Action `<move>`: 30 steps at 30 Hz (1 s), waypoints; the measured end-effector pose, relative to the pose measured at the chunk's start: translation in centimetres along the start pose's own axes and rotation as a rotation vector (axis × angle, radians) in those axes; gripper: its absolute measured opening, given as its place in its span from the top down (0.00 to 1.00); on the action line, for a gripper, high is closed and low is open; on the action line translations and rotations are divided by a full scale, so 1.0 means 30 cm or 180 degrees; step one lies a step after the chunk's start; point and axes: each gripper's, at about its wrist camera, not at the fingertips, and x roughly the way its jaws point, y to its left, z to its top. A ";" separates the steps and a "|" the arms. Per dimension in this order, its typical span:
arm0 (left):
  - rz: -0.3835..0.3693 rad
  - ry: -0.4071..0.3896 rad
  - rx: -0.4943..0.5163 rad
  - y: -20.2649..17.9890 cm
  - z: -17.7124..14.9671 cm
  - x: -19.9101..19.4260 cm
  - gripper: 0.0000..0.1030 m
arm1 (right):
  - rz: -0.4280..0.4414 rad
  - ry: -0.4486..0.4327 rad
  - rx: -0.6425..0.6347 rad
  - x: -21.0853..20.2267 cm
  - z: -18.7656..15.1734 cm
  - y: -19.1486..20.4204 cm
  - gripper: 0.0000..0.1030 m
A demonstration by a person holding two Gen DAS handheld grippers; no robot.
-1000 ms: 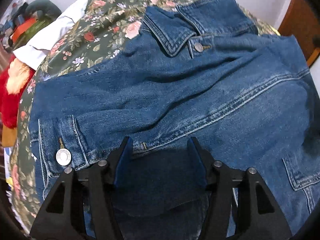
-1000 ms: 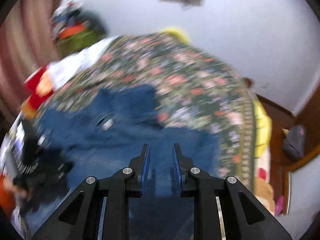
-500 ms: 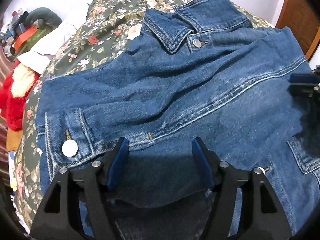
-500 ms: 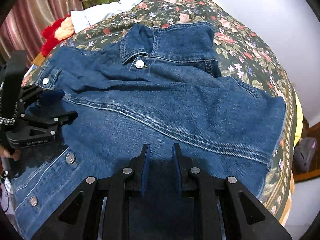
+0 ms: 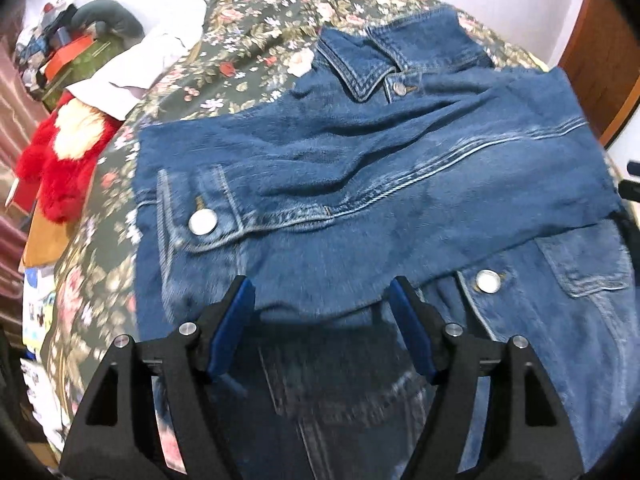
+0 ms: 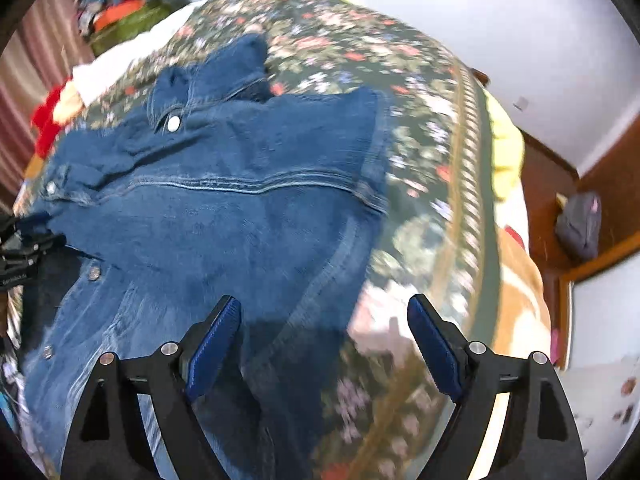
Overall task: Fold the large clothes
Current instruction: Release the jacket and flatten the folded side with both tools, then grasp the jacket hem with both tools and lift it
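Observation:
A blue denim jacket [image 5: 380, 168] lies on a floral bedspread [image 5: 256, 32], collar at the far end. One sleeve [image 5: 280, 184] is folded across its front, its buttoned cuff at the left. My left gripper [image 5: 322, 300] is open and empty just above the sleeve's near edge. In the right wrist view the jacket [image 6: 224, 208] fills the left half. My right gripper [image 6: 324, 320] is open wide and empty over the jacket's right edge and the bedspread [image 6: 420, 184].
A red plush toy [image 5: 60, 160], white cloth [image 5: 132, 68] and a clutter pile [image 5: 76, 40] lie at the bed's far left. The bed's right edge drops to a wooden floor with a grey bag [image 6: 580, 224]. A white wall stands behind.
My right gripper has opened wide and let go of the denim, and has swung right toward the bed's edge. My left gripper has drawn back a little from the sleeve.

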 end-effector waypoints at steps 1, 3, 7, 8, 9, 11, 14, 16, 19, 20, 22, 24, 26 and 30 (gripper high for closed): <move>0.0048 -0.0027 -0.0040 0.006 -0.007 -0.028 0.32 | 0.0026 -0.0050 0.0049 -0.034 -0.015 -0.012 0.18; 0.0140 -0.0102 -0.0093 0.024 -0.012 -0.072 0.32 | 0.0088 -0.0166 0.0121 -0.110 -0.038 -0.032 0.18; 0.0202 -0.0297 -0.0327 0.087 -0.045 -0.201 0.32 | 0.0150 -0.0372 0.0154 -0.231 -0.071 -0.028 0.18; 0.0207 -0.0342 -0.0388 0.104 -0.054 -0.230 0.32 | 0.0165 -0.0414 0.0159 -0.260 -0.083 -0.025 0.18; 0.0214 -0.0372 -0.0428 0.116 -0.061 -0.250 0.31 | 0.0194 -0.0460 0.0172 -0.292 -0.100 -0.022 0.17; 0.0236 -0.0454 -0.0533 0.151 -0.089 -0.306 0.28 | 0.0266 -0.0505 0.0195 -0.334 -0.129 -0.013 0.16; 0.0254 -0.0527 -0.0670 0.199 -0.141 -0.368 0.24 | 0.0358 -0.0543 0.0218 -0.374 -0.183 0.006 0.14; 0.0238 -0.0509 -0.0755 0.226 -0.196 -0.395 0.24 | 0.0407 -0.0536 0.0262 -0.385 -0.230 0.019 0.12; 0.0175 -0.0430 -0.0842 0.256 -0.276 -0.404 0.23 | 0.0517 -0.0430 0.0345 -0.373 -0.300 0.036 0.12; 0.0165 -0.0404 -0.0867 0.262 -0.299 -0.402 0.23 | 0.0566 -0.0367 0.0395 -0.358 -0.326 0.043 0.12; 0.0108 -0.0294 -0.0977 0.275 -0.372 -0.370 0.23 | 0.0639 -0.0266 0.0466 -0.334 -0.364 0.049 0.12; 0.0012 -0.0154 -0.1066 0.284 -0.425 -0.332 0.23 | 0.0685 -0.0174 0.0594 -0.301 -0.419 0.055 0.12; -0.0098 0.0013 -0.1158 0.285 -0.484 -0.283 0.23 | 0.0663 -0.0105 0.0704 -0.271 -0.459 0.063 0.12; -0.0348 0.0282 -0.1443 0.285 -0.586 -0.192 0.23 | 0.0776 0.0032 0.0896 -0.225 -0.528 0.053 0.12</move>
